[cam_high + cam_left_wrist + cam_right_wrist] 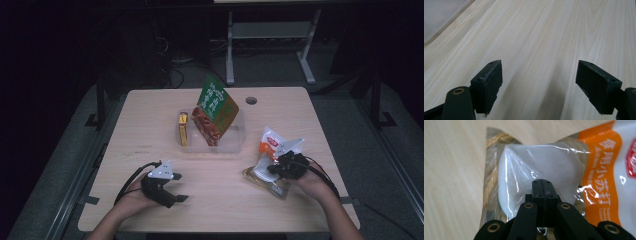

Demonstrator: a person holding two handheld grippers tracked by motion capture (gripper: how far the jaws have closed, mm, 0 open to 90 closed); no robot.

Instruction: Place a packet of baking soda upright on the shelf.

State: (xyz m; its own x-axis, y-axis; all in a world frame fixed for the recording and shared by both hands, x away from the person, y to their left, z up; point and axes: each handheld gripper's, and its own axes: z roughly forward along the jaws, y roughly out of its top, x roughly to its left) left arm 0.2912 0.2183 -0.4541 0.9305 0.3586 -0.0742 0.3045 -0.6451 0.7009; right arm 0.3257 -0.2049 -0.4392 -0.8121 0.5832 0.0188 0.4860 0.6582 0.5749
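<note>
Pouch [272, 160] with the white and orange print is the piece in hand: it lies on the counter [150, 130] in front of and to the right of the clear plastic bin [234, 141], well apart from it, one end tilted up off the wood. The right hand-held gripper [278, 168] is clenched on it; in the right gripper view the jaws are pressed together on the transparent film of the pouch [544, 167], over a bulge of white powder, with the orange band of lettering running along one side. The left hand-held gripper [172, 192] sits in front of and to the left of the bin, near the counter's front edge, and grips nothing; in the left gripper view its jaws stand wide apart over bare wood, released. Inside the bin already stand a large green and orange packet [216, 107], leaning back so its top rises above the rim, and a slim yellow box [183, 128] against the left wall. By my reading, the work is packing these goods into the bin: two pieces are in and the pouch is grasped but not yet lifted clear. What is left appears to be carrying the pouch to the bin, into the free space right of the packet, and letting go.
</note>
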